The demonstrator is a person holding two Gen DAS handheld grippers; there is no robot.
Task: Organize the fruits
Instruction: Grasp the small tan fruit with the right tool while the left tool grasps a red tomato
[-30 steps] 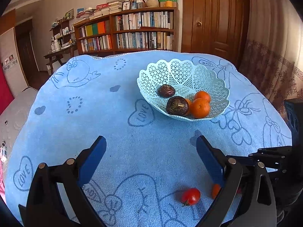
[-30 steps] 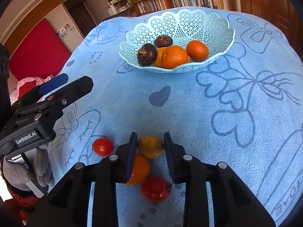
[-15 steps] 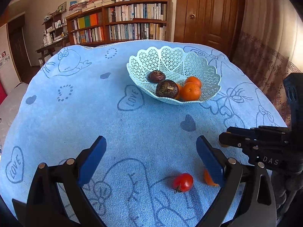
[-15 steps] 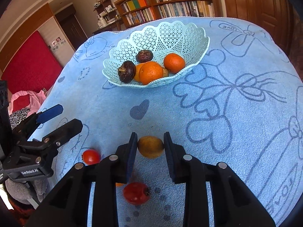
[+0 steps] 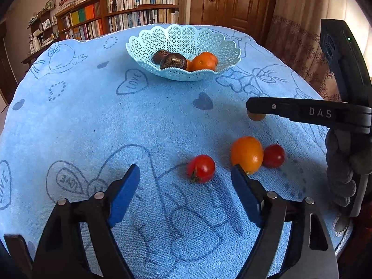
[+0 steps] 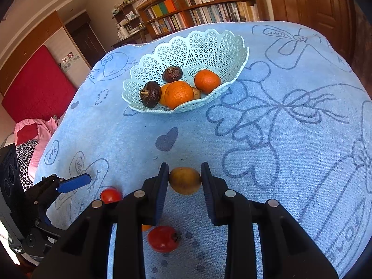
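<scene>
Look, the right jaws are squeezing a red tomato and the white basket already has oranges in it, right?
Not quite. The right gripper is squeezing a yellow-brown fruit, not a red tomato. The right wrist view shows it pinched between the jaws, while the red tomatoes lie on the blue cloth. The white basket does already hold oranges.

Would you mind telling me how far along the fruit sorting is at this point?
Done: two oranges and two dark brown fruits lie in the lattice basket. In hand: the right gripper is shut on a yellow-brown fruit, lifted off the cloth. Left: two red tomatoes and an orange tomato lie on the blue cloth; the left gripper is open and empty.
</scene>
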